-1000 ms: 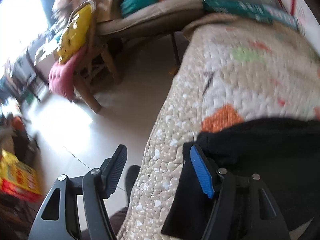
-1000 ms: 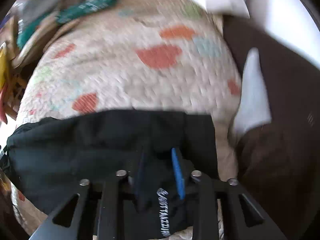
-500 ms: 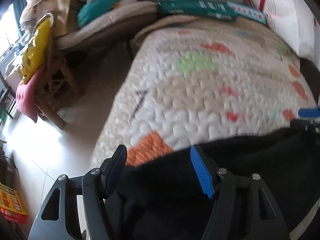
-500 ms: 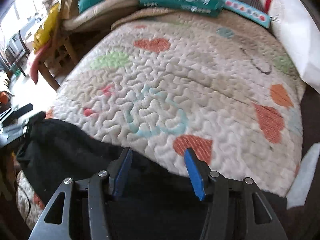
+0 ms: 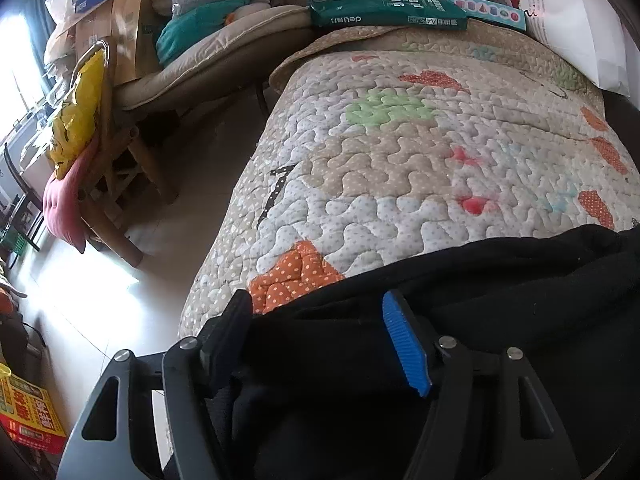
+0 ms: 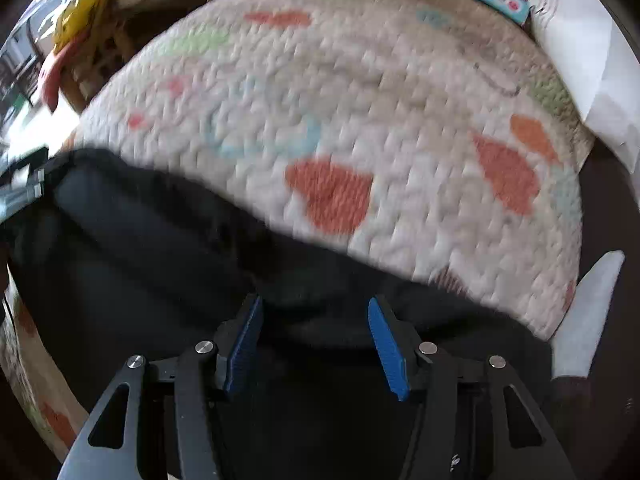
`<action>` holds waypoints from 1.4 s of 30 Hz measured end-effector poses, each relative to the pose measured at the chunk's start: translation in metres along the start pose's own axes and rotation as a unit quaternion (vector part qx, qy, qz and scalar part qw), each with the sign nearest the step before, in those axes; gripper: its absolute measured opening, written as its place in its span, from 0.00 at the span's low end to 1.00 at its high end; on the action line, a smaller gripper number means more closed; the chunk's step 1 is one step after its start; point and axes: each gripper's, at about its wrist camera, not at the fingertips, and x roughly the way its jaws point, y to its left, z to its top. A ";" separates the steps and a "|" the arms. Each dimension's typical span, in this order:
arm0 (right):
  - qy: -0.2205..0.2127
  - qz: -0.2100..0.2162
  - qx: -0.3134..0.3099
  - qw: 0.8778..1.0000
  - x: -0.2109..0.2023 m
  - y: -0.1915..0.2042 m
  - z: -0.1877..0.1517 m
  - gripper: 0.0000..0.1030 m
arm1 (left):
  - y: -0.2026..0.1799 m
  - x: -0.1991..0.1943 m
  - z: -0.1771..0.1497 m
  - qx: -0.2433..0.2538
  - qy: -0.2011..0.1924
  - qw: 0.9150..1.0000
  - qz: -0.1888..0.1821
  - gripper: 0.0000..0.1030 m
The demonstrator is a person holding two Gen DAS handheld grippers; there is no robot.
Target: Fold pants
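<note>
Black pants lie spread across the near end of a quilted bedspread with coloured patches. My left gripper stands open over the pants' left end, near the bed's corner; black cloth lies loose between its fingers, and the pads do not press on it. In the right wrist view, which is blurred, the pants stretch leftward from my right gripper. It is open above their right end, with cloth below the gap and nothing clamped. The quilt fills the area beyond.
Bare floor lies left of the bed. A wooden chair with a yellow bag and pink cushion stands there. A green package and white pillow sit at the bed's far end. A red-yellow box is on the floor.
The right gripper was shut on a bunch of the pants and has opened, letting it go. The left gripper moved from beside the bed's edge to over the pants.
</note>
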 end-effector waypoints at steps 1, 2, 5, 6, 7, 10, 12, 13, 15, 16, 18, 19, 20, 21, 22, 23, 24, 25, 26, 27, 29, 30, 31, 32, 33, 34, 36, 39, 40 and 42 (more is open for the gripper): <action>-0.014 0.004 0.002 1.000 -0.005 0.002 0.008 0.56 | 0.000 0.000 0.000 -0.002 0.000 1.000 0.000 0.66; -0.020 0.009 0.004 1.000 -0.008 0.005 0.014 0.56 | 0.000 0.001 0.000 -0.003 0.000 1.000 0.000 0.66; -0.016 0.026 0.018 0.999 -0.004 0.019 0.034 0.52 | 0.000 0.001 0.000 -0.002 -0.001 1.000 0.003 0.67; -0.009 0.034 0.029 0.999 0.001 0.024 0.039 0.52 | -0.001 0.001 0.000 -0.001 -0.001 1.000 0.003 0.67; -0.001 0.036 0.036 0.999 0.007 0.027 0.045 0.52 | -0.001 0.001 0.000 0.000 -0.001 1.000 0.004 0.67; 0.044 0.004 0.024 0.999 0.027 0.045 0.045 0.51 | -0.001 0.001 0.000 -0.002 0.000 1.000 0.002 0.67; 0.058 -0.014 0.005 0.998 0.034 0.054 0.036 0.47 | -0.001 0.001 0.000 -0.004 0.001 1.000 0.002 0.67; 0.053 -0.014 0.003 0.998 0.031 0.055 0.034 0.33 | -0.001 0.001 0.000 -0.005 0.002 1.000 0.002 0.67; 0.055 -0.003 0.013 0.998 0.026 0.055 0.038 0.14 | -0.001 0.001 0.000 -0.005 0.002 1.000 0.002 0.67; 0.048 -0.014 0.014 0.999 0.023 0.055 0.043 0.09 | 0.000 0.001 0.000 -0.005 0.002 1.000 0.002 0.67; 0.032 -0.033 0.010 0.999 0.018 0.053 0.056 0.08 | -0.001 0.001 0.000 -0.004 0.002 1.000 0.002 0.67; 0.028 -0.037 0.014 0.999 0.018 0.052 0.065 0.08 | -0.001 0.001 0.001 -0.005 0.003 1.000 0.002 0.67; 0.026 -0.044 0.016 0.999 0.021 0.052 0.072 0.07 | -0.001 0.001 0.000 -0.006 0.003 1.000 0.002 0.67; 0.023 -0.059 0.014 0.998 0.025 0.052 0.081 0.07 | -0.001 0.001 0.000 -0.006 0.005 1.000 0.002 0.67; 0.019 -0.068 0.011 0.997 0.028 0.053 0.087 0.06 | -0.001 0.001 0.001 -0.007 0.005 1.000 0.002 0.67; 0.010 -0.081 0.009 0.997 0.031 0.053 0.094 0.05 | 0.000 0.001 0.001 -0.007 0.006 1.000 0.002 0.67; 0.002 -0.094 0.009 0.996 0.031 0.048 0.100 0.05 | -0.001 0.001 0.000 -0.007 0.006 1.000 0.003 0.67; -0.002 -0.102 0.016 0.995 0.032 0.043 0.106 0.05 | -0.001 0.001 0.001 -0.006 0.006 1.000 0.003 0.68; -0.007 -0.102 0.033 0.994 0.033 0.035 0.112 0.06 | -0.001 0.001 0.001 -0.007 0.005 1.000 0.004 0.68; -0.016 -0.089 0.045 0.995 0.031 0.027 0.115 0.06 | 0.000 0.001 0.001 -0.007 0.005 1.000 0.004 0.68; -0.027 -0.058 0.072 0.995 0.020 0.013 0.119 0.12 | 0.000 0.001 0.001 -0.007 0.006 1.000 0.004 0.68; -0.024 -0.039 0.083 0.996 0.015 0.010 0.117 0.15 | 0.001 0.001 0.002 -0.008 0.006 1.000 0.004 0.68; -0.023 -0.013 0.086 0.996 0.011 0.010 0.114 0.29 | 0.001 0.001 0.002 -0.009 0.007 1.000 0.004 0.68; -0.020 0.009 0.084 0.996 0.007 0.012 0.110 0.53 | 0.001 0.001 0.002 -0.010 0.007 1.000 0.005 0.68; -0.014 0.016 0.077 0.997 0.007 0.015 0.106 0.61 | 0.000 0.001 0.002 -0.010 0.007 1.000 0.006 0.68; -0.007 0.016 0.065 0.998 0.008 0.021 0.102 0.63 | 0.000 0.001 0.001 -0.009 0.006 1.000 0.006 0.68; 0.018 0.011 0.044 0.999 0.018 0.033 0.094 0.62 | 0.000 0.000 0.002 -0.007 0.005 1.000 0.006 0.68; 0.068 -0.012 0.028 0.997 0.044 0.041 0.086 0.13 | 0.004 -0.001 0.003 -0.013 0.004 1.000 0.008 0.68; 0.084 0.001 0.034 0.996 0.051 0.041 0.086 0.09 | 0.004 -0.001 0.004 -0.016 0.004 1.000 0.008 0.68; 0.077 -0.012 0.034 0.996 0.051 0.042 0.092 0.07 | 0.007 0.002 0.006 -0.021 0.005 1.000 0.015 0.68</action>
